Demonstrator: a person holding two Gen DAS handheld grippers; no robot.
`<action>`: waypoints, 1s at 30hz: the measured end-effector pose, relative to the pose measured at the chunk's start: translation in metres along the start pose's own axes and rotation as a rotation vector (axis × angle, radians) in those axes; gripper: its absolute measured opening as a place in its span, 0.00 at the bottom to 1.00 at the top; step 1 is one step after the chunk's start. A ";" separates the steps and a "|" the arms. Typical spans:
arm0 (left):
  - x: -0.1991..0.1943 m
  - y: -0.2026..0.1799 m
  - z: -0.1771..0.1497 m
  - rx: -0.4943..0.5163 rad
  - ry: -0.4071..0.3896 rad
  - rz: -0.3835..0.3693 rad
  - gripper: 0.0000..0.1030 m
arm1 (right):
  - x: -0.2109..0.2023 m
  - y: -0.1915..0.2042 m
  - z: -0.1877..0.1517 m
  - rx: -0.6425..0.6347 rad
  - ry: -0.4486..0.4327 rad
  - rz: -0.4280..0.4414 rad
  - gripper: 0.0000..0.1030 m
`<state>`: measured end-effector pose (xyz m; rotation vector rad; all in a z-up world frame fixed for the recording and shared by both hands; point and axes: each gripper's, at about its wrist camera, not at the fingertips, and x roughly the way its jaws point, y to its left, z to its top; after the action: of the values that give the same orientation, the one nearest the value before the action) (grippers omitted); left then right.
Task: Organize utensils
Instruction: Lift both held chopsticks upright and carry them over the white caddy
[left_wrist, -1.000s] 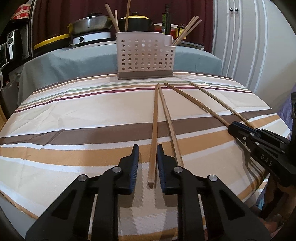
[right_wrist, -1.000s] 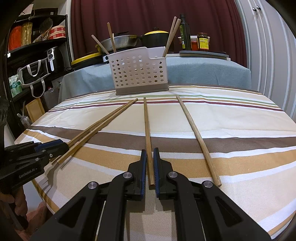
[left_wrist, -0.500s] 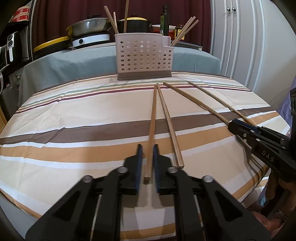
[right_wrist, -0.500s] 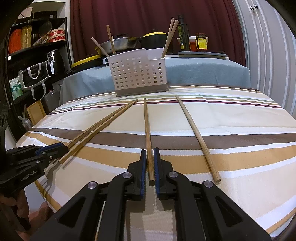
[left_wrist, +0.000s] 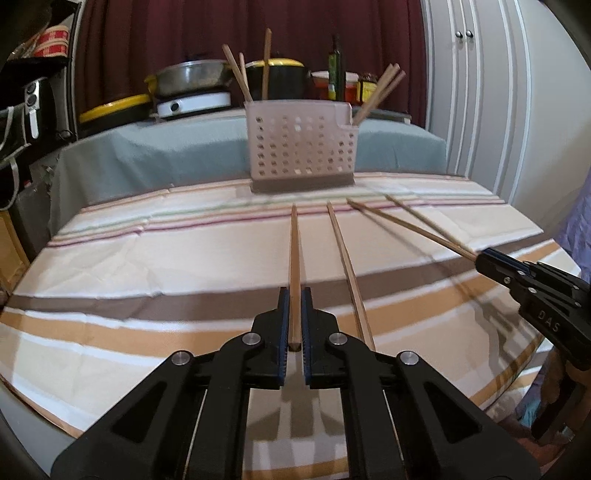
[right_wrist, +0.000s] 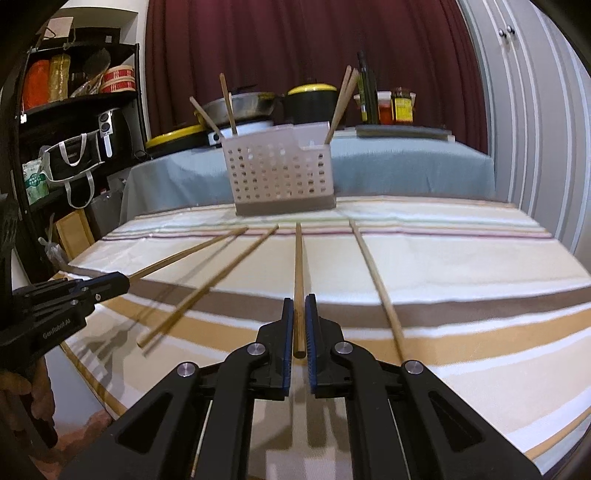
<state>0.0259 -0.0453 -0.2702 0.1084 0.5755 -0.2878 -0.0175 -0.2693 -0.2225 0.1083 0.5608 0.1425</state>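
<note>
Wooden chopsticks, four outside the holder: my left gripper (left_wrist: 294, 314) and right gripper (right_wrist: 299, 321) each clamp one, lifted off the striped cloth (left_wrist: 147, 258); two lie loose; next, I judge, tip-first into the perforated holder (left_wrist: 301, 147).

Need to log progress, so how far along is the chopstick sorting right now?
Several chopsticks already stand in the perforated holder. The left gripper and right gripper are each shut on one chopstick, and. Two loose chopsticks, and, remain on the striped tablecloth.
</note>
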 end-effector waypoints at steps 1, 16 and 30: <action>-0.003 0.002 0.004 -0.003 -0.008 0.005 0.06 | -0.003 0.000 0.003 -0.001 -0.010 -0.002 0.07; -0.052 0.020 0.066 -0.014 -0.160 0.056 0.06 | -0.044 -0.002 0.068 -0.012 -0.154 -0.039 0.07; -0.061 0.043 0.126 -0.054 -0.218 0.069 0.06 | -0.038 -0.005 0.119 -0.024 -0.191 -0.058 0.07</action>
<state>0.0554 -0.0129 -0.1308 0.0433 0.3624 -0.2135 0.0148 -0.2879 -0.1029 0.0810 0.3716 0.0808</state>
